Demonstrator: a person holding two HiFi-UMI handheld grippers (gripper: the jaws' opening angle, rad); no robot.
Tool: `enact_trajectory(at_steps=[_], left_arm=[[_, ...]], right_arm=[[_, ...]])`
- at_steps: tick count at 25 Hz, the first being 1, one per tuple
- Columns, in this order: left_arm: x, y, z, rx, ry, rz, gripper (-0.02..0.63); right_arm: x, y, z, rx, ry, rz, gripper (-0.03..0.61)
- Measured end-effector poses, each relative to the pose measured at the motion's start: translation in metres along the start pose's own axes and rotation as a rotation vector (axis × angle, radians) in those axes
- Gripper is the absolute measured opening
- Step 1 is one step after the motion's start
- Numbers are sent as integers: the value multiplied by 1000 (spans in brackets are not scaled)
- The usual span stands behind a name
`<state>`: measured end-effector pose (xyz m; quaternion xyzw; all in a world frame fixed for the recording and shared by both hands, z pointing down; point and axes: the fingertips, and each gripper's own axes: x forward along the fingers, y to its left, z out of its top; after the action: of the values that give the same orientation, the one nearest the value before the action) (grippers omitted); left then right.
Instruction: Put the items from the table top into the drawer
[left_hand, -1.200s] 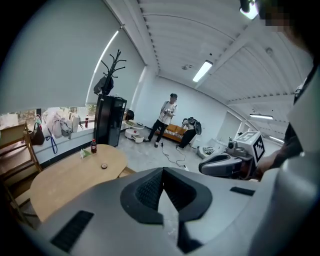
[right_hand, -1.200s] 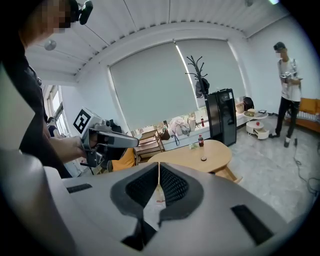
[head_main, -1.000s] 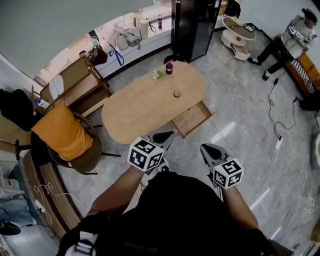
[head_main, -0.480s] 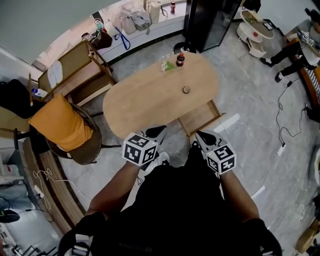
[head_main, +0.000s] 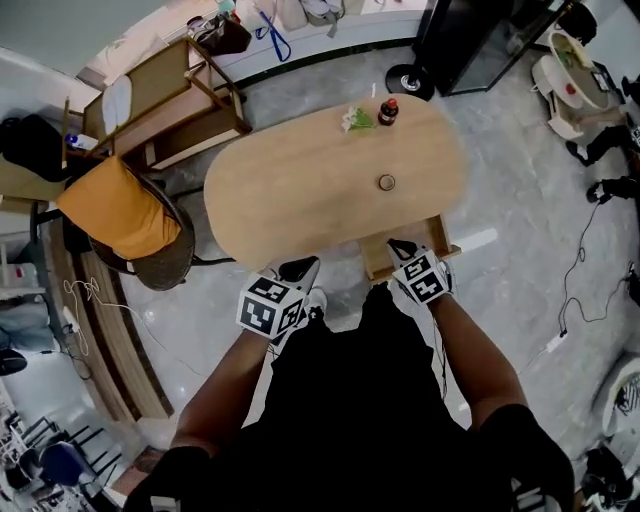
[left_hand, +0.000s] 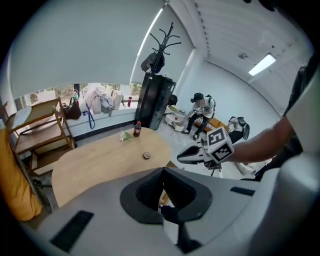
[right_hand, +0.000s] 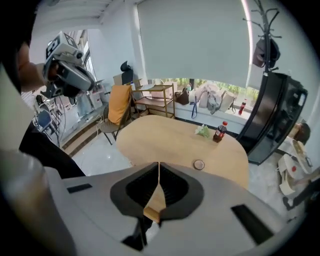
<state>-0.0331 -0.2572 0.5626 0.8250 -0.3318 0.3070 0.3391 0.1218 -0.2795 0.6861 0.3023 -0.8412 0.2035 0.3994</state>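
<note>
While all three things lie on the far half of the top and neither tool has reached them, the work reads as the approach before a first pick, with the person standing at the near edge beside the orange-cushioned chair (head_main: 120, 205). The left gripper (head_main: 302, 267) hangs just short of the oval pale wooden table (head_main: 290, 190), its jaws closed tip to tip with nothing between them. Further over, near the far rim, lies the crumpled green-and-white item (head_main: 356, 120), touching or almost touching its neighbour. The small round brown disc (head_main: 386, 182) sits alone nearer the middle, and the small dark bottle with a red cap (head_main: 388, 112) stands upright at the far edge. The right gripper (head_main: 399, 246) is likewise closed and empty, held over the open wooden drawer (head_main: 376, 262), which juts from the near side of the table. Since the drawer is already out, the next move probably calls for parting one pair of jaws and reaching across the top, most likely to the disc as the nearest piece. That piece looks low and flat, so the jaws would need to come down close to the wood. No writing can be read: the bottle's red label is too small, and the cubes carry only black-and-white square patterns.
</note>
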Motion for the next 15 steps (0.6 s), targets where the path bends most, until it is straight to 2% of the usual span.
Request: enact_trajectory(at_steps=[4,9,12,15], left_arm=[[38,5,4,-73,14,62,5],[70,10,-7,-178,34,130,5],[88,13,-26,-223,64,157,5],[99,15,-39,-282,71,174,5]], right_arm=[[58,-60,-30,-41,110,34,5],[139,-118,-50,-65,170,67,5],[183,-143,-58,-58,186,77,6],[215,-156,-61,-123,214,72,9]])
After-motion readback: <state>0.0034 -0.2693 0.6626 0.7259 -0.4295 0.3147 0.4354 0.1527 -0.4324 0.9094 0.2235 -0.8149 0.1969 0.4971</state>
